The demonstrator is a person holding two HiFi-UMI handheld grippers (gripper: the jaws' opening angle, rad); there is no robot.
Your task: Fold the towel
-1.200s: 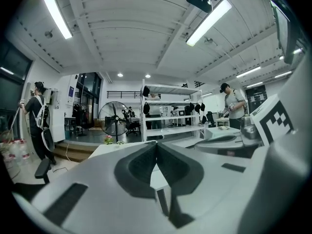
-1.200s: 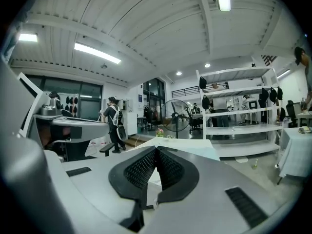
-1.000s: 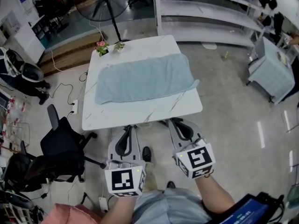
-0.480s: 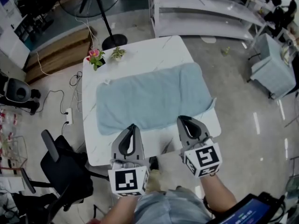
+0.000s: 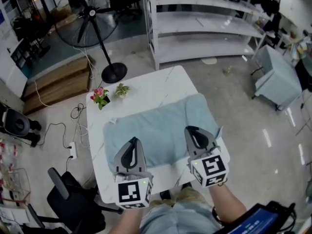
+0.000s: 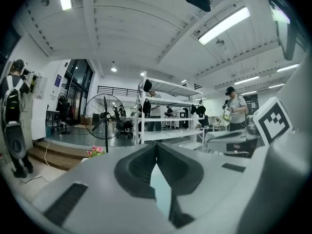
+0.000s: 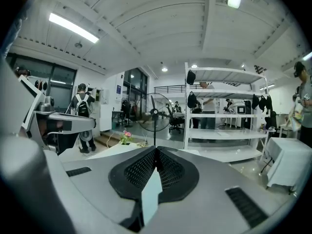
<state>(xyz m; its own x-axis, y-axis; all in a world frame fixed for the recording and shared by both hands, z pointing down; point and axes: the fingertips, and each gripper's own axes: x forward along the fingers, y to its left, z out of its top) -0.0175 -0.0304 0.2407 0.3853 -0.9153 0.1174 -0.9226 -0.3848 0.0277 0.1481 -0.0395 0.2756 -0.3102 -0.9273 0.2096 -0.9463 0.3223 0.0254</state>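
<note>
The white marble-top table (image 5: 151, 89) fills the middle of the frame, and the light blue towel (image 5: 161, 130) lies spread flat across its lower half. At lower centre, the left gripper (image 5: 132, 141) and right gripper (image 5: 191, 130) overlap the towel's near edge, the jaws of both closed together and empty. Small potted flowers (image 5: 100, 97) stand at the table's upper-left corner.

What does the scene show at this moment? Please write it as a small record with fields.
surface: white table
cloth: light blue towel, spread flat on the table
left hand-held gripper: jaws together, empty, over the towel's near side
right hand-held gripper: jaws together, empty, over the towel's near side
other things: pink flowers and small plant at the table's far left corner
</note>
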